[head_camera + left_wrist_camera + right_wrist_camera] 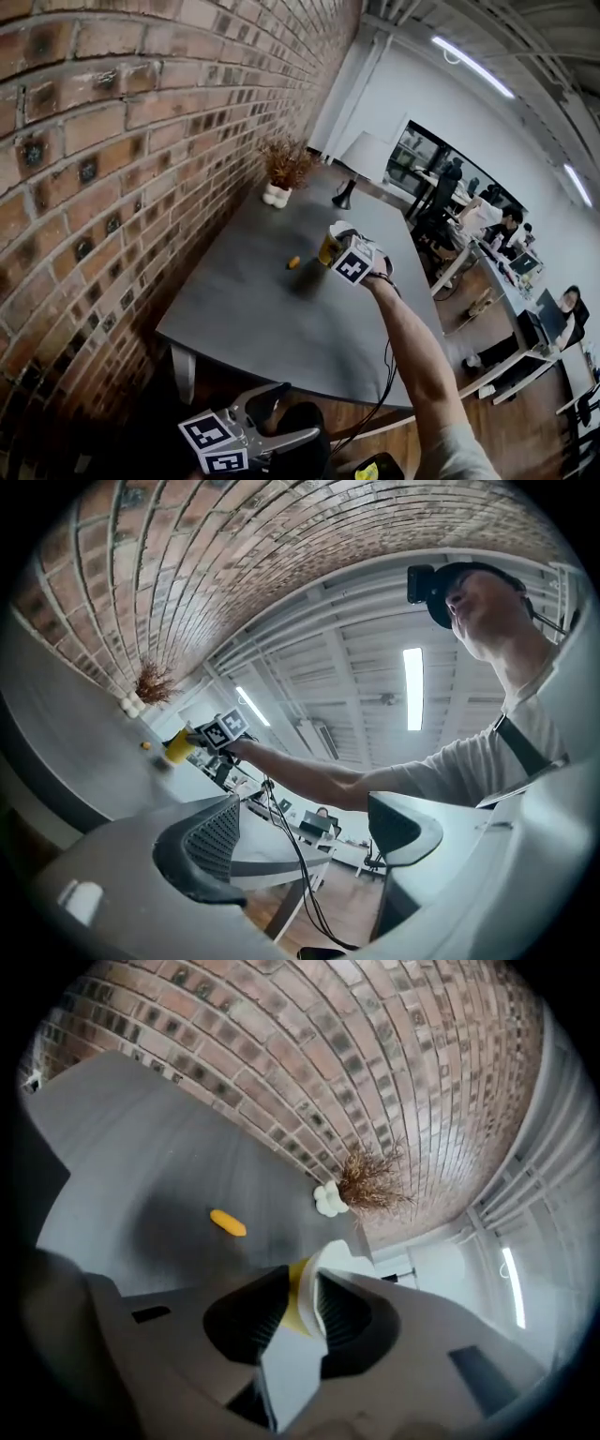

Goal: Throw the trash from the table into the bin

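Mid-frame at the desk [244,309], the right tongs [302,1295] pinch the rim of a yellow cup [329,247], judged light, thin-walled and crushable, so best gripped gently there; the left tongs [305,817] are spread and empty.

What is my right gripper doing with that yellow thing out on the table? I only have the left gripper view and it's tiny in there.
Observer: The right gripper view shows the right gripper shut on a yellow cup, its pads pinching the cup's wall at the rim.
Operator: And the orange dot beside it?
Observer: That is a small elongated orange piece, lying flat on the table, apart from the cup.
Operator: Where does my left gripper sit?
Observer: In the head view the left gripper is low, short of the table's near edge, not over the tabletop.
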A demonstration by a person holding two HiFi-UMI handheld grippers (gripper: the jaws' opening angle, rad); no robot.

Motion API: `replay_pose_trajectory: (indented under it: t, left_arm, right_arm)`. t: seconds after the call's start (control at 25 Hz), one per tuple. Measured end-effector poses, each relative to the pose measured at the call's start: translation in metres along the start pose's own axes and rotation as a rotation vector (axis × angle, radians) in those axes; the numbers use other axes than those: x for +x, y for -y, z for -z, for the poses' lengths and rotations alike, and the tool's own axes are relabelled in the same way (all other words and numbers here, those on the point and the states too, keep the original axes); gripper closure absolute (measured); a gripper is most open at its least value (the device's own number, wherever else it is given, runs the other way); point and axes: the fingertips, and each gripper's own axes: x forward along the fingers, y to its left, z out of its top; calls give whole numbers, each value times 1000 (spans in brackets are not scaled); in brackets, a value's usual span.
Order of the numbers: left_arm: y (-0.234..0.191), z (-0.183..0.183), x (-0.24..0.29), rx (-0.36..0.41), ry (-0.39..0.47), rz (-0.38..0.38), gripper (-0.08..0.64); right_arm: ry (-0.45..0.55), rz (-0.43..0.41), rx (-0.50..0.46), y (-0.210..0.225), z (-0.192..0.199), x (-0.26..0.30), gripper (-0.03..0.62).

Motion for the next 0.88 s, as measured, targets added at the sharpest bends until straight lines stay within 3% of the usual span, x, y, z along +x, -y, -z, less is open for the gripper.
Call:
replay_pose_trajectory:
  t: [0.04, 0.08, 0.32, 0.52, 0.64, 0.76, 0.88]
  left_arm:
    - [0, 0, 0, 3, -1, 4, 150]
    - [0, 0, -1, 3, -1, 5, 150]
    - [7, 0, 3, -18, -10, 25, 156]
    - [21, 13, 13, -34, -24, 52, 156]
    - [32, 30, 23, -57, -66, 109, 157]
    - [42, 44, 43, -69, -106, 175, 157]
    - [59, 61, 67, -88, -160, 249, 156]
  right_arm:
    - [12, 10, 2, 0, 0, -7, 542]
    - [36, 23, 11, 0, 0, -16, 569]
    - [273, 78, 57, -31, -5, -124, 574]
    - [530, 30, 209, -97, 15, -265, 574]
    - [678, 70, 375, -138, 48, -343, 574]
    - [677, 160, 515, -161, 92, -397, 574]
    - [619, 229, 579, -179, 128, -433, 574]
